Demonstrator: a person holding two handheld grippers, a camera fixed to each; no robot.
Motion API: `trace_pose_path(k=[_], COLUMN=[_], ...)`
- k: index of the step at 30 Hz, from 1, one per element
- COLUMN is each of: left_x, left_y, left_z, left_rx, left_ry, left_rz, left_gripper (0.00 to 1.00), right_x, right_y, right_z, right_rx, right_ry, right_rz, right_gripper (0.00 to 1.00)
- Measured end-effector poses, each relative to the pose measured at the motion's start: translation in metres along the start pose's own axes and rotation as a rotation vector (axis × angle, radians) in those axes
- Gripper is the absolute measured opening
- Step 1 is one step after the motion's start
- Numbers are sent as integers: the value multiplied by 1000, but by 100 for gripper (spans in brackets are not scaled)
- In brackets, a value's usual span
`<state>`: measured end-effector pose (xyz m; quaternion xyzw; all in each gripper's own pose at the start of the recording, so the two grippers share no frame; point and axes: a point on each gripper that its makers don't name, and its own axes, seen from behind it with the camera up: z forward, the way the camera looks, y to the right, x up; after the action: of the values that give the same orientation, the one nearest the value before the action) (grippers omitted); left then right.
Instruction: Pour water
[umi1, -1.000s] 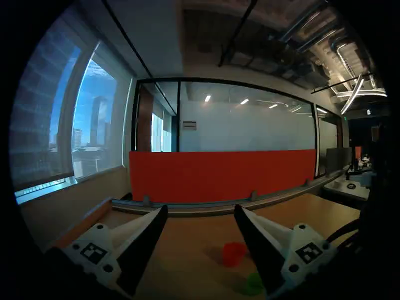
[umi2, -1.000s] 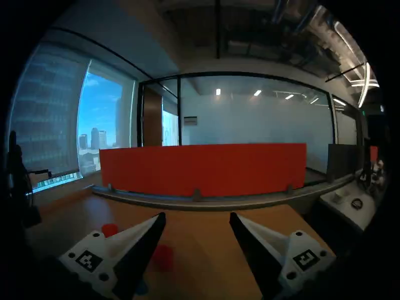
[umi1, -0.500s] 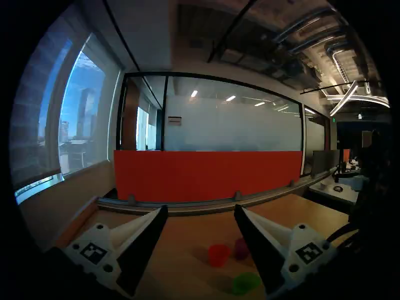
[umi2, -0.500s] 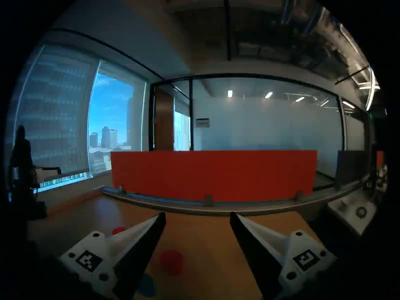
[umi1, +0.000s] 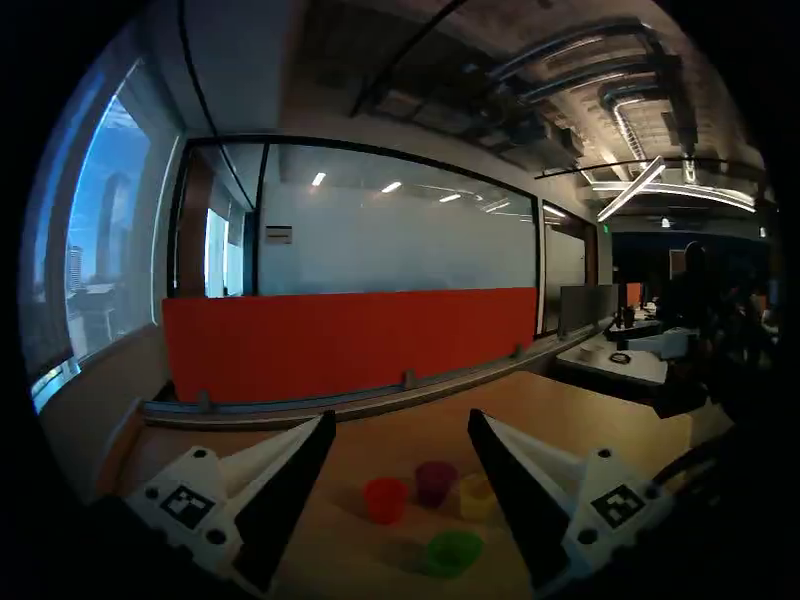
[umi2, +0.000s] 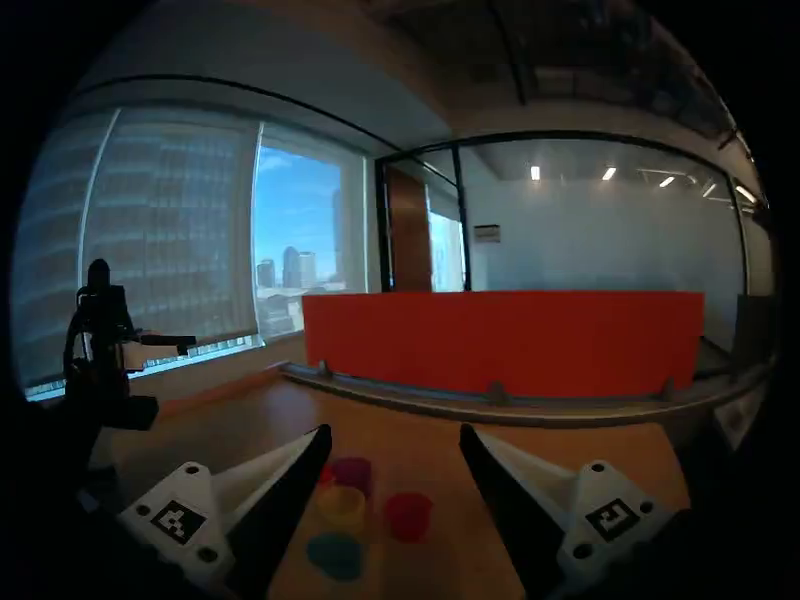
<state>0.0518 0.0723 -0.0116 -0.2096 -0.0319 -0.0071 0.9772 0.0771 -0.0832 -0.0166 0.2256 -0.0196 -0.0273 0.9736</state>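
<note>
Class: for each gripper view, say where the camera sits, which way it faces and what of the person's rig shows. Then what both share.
Left gripper view: rides the left gripper, low over the wooden table, facing the orange partition; its open white fingers show.
Right gripper view: rides the right gripper, also facing the partition, windows at left; its open fingers show.
Shared: table, partition, small red plastic cup, purple cup, yellow cup.

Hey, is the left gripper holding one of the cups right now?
No, the left gripper is open with nothing between its fingers, and the red cup stands free on the table.
</note>
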Motion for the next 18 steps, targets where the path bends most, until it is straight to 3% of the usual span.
trace_pose_path(k=[9,18], left_x=[6,-15], left_y=[28,35], left_z=[-1,0], left_rx=[-133,-197], left_ry=[-19,-100], left_rz=[-48,-26], left_gripper=[98,98], right_x=[1,-20], right_y=[-17,-36], right_z=[1,2], right_rx=[83,168], right_ry=[-39,-138], right_rz=[-20,-68], right_gripper=[99,99])
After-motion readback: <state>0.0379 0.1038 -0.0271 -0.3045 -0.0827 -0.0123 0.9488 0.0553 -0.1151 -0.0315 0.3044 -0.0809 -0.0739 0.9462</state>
